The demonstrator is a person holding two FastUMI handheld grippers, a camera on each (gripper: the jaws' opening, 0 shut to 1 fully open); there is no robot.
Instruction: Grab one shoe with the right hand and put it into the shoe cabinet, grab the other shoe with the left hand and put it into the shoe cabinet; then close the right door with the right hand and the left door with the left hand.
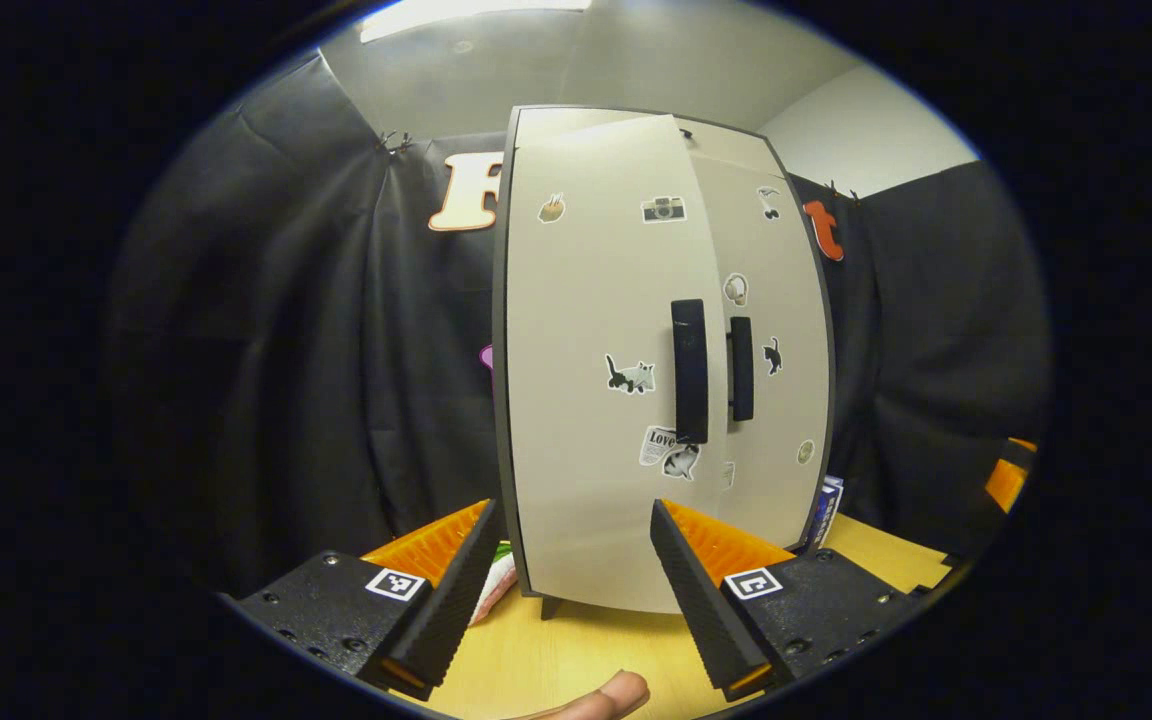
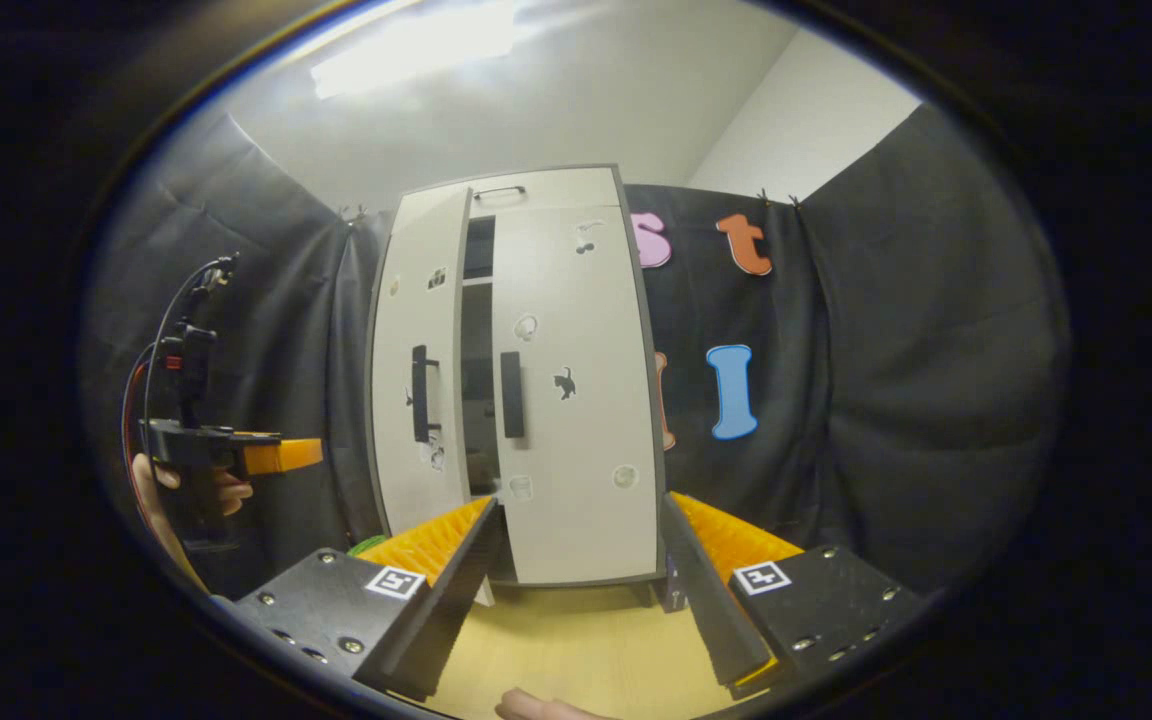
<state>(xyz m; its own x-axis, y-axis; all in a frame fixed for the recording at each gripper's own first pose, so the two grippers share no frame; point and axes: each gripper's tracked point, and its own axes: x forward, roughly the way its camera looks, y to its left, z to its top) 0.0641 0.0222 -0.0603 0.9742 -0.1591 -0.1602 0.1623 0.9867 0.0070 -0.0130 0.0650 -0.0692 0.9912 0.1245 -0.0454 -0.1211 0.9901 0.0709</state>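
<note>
right gripper: fingers spread apart, nothing between them, above the wooden table | shoe cabinet: upright on table | right door: shut | left door: ajar, dark gap beside it | left gripper: far left, held by a hand

shoe cabinet upright on table | right door shut | left door ajar

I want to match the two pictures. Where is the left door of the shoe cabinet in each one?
Left gripper view: the left door stands in the middle, big and close, ajar, overlapping the right door.
Right gripper view: the left door is left of the middle, swung partly open with a dark gap beside it.
Shared landmark: the cat sticker on the right door.
</note>
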